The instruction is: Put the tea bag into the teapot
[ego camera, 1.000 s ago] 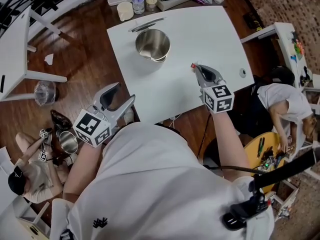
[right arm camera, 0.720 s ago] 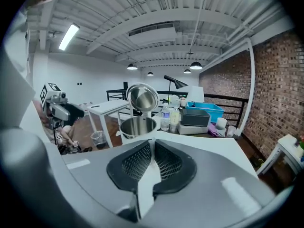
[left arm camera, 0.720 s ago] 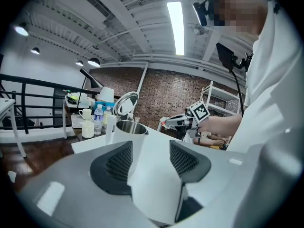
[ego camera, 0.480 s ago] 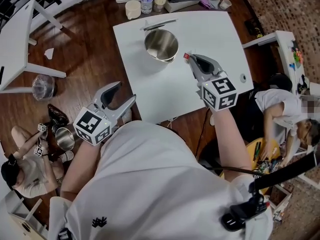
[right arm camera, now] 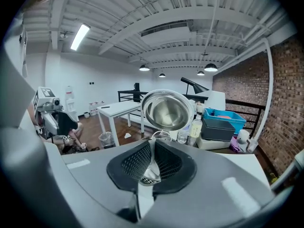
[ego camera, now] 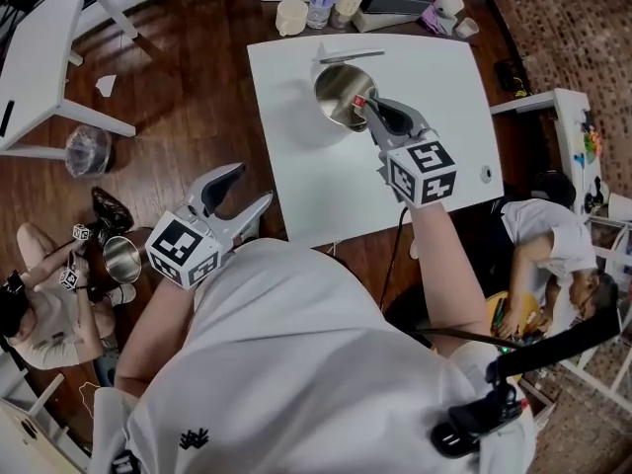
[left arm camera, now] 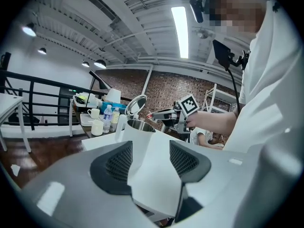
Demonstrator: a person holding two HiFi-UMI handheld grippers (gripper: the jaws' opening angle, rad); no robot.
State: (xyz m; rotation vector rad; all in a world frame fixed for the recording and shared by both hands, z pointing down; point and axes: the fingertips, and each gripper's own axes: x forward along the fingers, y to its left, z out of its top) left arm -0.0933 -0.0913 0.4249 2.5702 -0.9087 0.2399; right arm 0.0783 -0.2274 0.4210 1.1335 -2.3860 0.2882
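R gripper (ego camera: pixel 364 103), tea bag (right arm camera: pixel 150 171) at teapot (ego camera: pixel 334 85) rim; L gripper (ego camera: pixel 248 187) off table (ego camera: pixel 296 181).

Shiny metal teapot (ego camera: pixel 334 87); matt white table (ego camera: pixel 296 171).

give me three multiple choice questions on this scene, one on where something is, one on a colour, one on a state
1. Where does the teapot stand?
A. on the white table
B. on a stove
C. in a sink

2. What colour is the teapot?
A. red
B. silver metal
C. blue

3. How do the jaws of the left gripper stand?
A. shut together
B. shut on a spoon
C. apart, nothing held

Answers:
1 A: it stands on the table top near the far edge.
2 B: its body and raised lid are shiny steel.
3 C: its own view shows both pads wide apart with nothing between them. The tea bag is pinched in the right gripper instead.
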